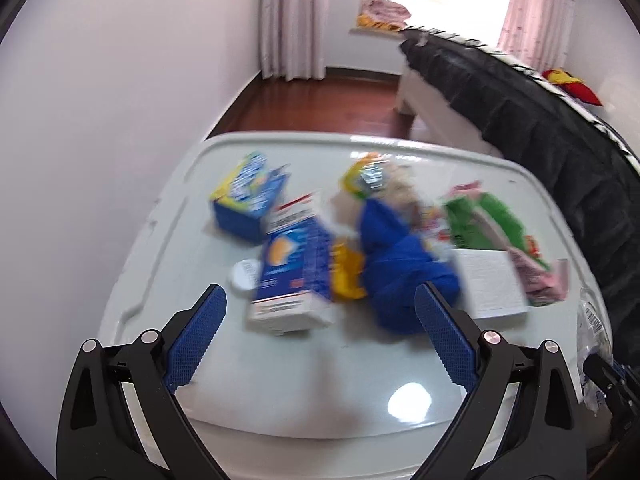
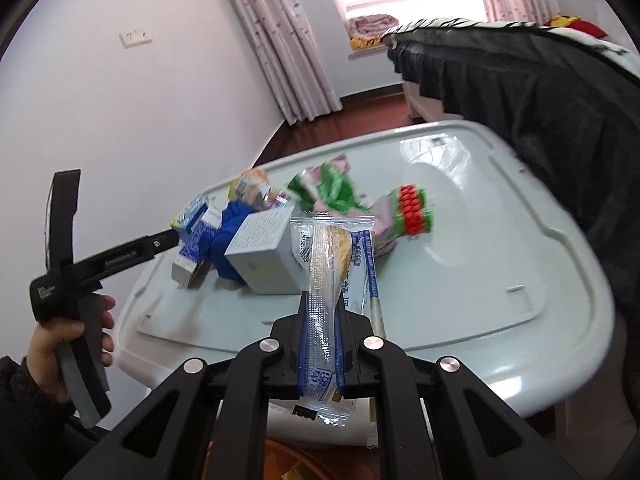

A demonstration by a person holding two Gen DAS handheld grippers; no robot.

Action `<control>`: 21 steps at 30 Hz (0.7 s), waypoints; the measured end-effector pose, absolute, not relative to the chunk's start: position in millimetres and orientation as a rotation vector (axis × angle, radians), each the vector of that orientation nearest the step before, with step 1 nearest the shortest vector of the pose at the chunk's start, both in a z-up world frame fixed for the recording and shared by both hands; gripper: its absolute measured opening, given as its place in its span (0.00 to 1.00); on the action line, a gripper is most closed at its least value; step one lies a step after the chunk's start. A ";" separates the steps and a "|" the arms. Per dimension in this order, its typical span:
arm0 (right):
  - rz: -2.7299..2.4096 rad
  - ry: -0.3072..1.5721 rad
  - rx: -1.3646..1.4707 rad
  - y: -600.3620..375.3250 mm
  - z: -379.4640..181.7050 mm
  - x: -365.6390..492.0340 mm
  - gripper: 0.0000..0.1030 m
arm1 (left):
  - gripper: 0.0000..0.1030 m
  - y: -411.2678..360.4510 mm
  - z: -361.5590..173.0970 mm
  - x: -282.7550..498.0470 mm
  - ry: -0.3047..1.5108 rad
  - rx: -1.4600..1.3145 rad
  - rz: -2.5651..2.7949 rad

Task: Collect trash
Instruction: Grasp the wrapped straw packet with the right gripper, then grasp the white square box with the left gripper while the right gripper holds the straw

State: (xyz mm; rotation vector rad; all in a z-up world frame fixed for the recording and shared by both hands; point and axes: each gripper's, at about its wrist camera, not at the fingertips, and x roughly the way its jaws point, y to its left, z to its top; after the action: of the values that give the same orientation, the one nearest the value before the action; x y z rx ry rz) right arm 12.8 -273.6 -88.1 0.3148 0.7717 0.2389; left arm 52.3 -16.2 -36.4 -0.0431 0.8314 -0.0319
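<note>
A pile of trash lies on a pale table (image 1: 280, 380). In the left wrist view, which is blurred, I see a blue and white carton (image 1: 290, 276), a blue box (image 1: 248, 200), a crumpled blue wrapper (image 1: 396, 268), a white box (image 1: 494, 282) and a green and pink bag (image 1: 492, 220). My left gripper (image 1: 320, 324) is open, just above the table in front of the carton. My right gripper (image 2: 322, 344) is shut on a clear snack wrapper (image 2: 332, 272) with blue print, held above the table's near edge. The white box (image 2: 266, 256) and green bag (image 2: 332, 188) lie beyond it.
A bed with a dark cover (image 1: 532, 120) stands right of the table. A white wall (image 1: 100, 140) is on the left. Curtains (image 1: 292, 20) and a window are at the back. The hand-held left gripper (image 2: 100, 264) shows at left in the right wrist view. An orange container (image 2: 288, 464) lies below the table's edge.
</note>
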 end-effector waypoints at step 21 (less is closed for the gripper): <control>0.199 0.719 0.402 -337.3 -80.2 -16.5 0.09 | 0.90 -145.3 -68.9 69.8 0.836 -0.059 0.003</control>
State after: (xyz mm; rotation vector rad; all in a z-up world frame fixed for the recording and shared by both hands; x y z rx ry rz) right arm -16.5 -337.3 -80.2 0.4021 0.7191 0.1990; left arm 69.8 -145.3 -68.9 -0.0594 0.8362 0.0032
